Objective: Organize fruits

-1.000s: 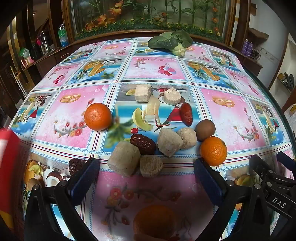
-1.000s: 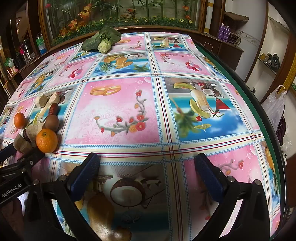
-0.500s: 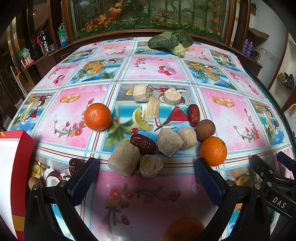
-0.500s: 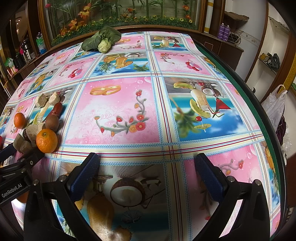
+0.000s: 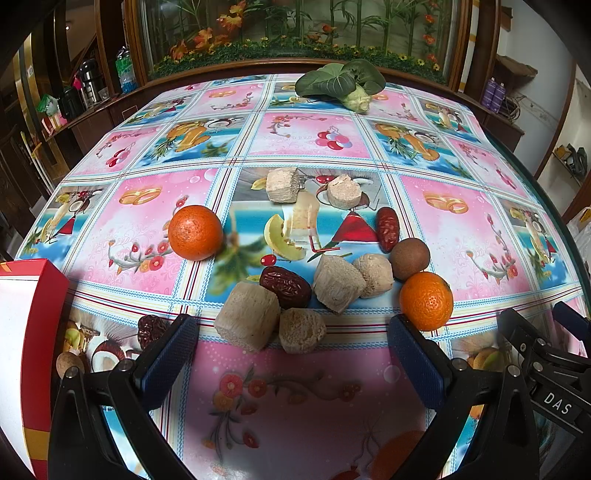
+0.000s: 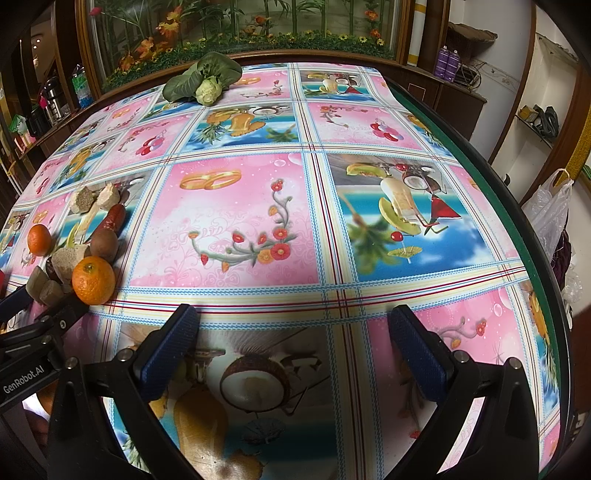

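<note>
We see both grippers spread wide, holding nothing: left gripper (image 5: 291, 354) low over the tablecloth (image 5: 461, 225), just short of the fruit pile; right gripper (image 6: 295, 343) over bare cloth. Two oranges (image 5: 195, 232) (image 5: 426, 301) flank the pile; red box (image 5: 26, 354) far left.

Beyond my table's far edge stood a glass-fronted display (image 5: 295, 33) full of bamboo stems and orange flowers, framed in dark wood. To my left a wooden sideboard (image 5: 92, 114) carried bottles and flasks, while on my right a white wall (image 6: 517, 85) held open shelves, with a plastic bag (image 6: 550, 214) hanging below.
</note>
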The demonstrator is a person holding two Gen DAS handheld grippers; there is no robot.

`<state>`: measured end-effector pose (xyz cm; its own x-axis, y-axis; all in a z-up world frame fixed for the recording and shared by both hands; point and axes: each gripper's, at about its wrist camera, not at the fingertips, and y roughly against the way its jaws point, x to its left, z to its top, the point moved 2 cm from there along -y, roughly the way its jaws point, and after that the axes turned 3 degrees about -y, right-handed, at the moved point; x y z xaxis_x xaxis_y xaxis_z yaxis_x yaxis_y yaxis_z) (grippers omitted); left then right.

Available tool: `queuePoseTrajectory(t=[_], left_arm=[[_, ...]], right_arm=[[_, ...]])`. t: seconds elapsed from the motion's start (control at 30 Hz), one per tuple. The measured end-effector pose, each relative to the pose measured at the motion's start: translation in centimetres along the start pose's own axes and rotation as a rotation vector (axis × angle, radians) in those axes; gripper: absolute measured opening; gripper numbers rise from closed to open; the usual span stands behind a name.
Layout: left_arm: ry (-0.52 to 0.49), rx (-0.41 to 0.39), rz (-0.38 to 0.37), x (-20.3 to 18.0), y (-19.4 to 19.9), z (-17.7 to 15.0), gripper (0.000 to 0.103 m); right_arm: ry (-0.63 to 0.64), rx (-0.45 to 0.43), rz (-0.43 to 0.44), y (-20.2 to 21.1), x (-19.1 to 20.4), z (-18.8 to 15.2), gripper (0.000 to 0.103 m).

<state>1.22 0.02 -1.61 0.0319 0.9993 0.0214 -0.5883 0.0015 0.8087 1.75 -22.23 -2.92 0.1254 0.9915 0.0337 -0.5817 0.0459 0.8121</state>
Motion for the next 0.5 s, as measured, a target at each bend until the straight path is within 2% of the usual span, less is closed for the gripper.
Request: queuePoseTrajectory(t=[0.17, 0.23, 0.3, 0.37, 0.5], left_arm=[[-0.002, 0.002, -0.003, 0.0, 0.0, 0.0, 0.102], [-0.032, 0.011, -0.025, 0.1, 0.3, -0.2, 0.102], [-0.005, 0.027, -0.006, 0.9, 1.0, -0.8, 0.101], [-0.007, -0.019, -0.004, 1.9, 3.1, -1.7, 0.101], [-0.077, -0.146, 0.053, 3.3, 8.3, -4.6, 0.102]], right_arm=[[-0.008, 0.0, -0.003, 0.0, 0.0, 0.0, 0.103], [-0.007, 0.0, -0.004, 0.3, 0.5, -0.1, 0.103], [0.012, 0.013, 0.017, 0.5, 0.9, -0.1, 0.103], [0.025, 0.021, 0.082, 1.1, 0.9, -0.3, 0.103], [0.029, -0.083, 0.245, 3.8, 1.8, -0.3, 0.103]])
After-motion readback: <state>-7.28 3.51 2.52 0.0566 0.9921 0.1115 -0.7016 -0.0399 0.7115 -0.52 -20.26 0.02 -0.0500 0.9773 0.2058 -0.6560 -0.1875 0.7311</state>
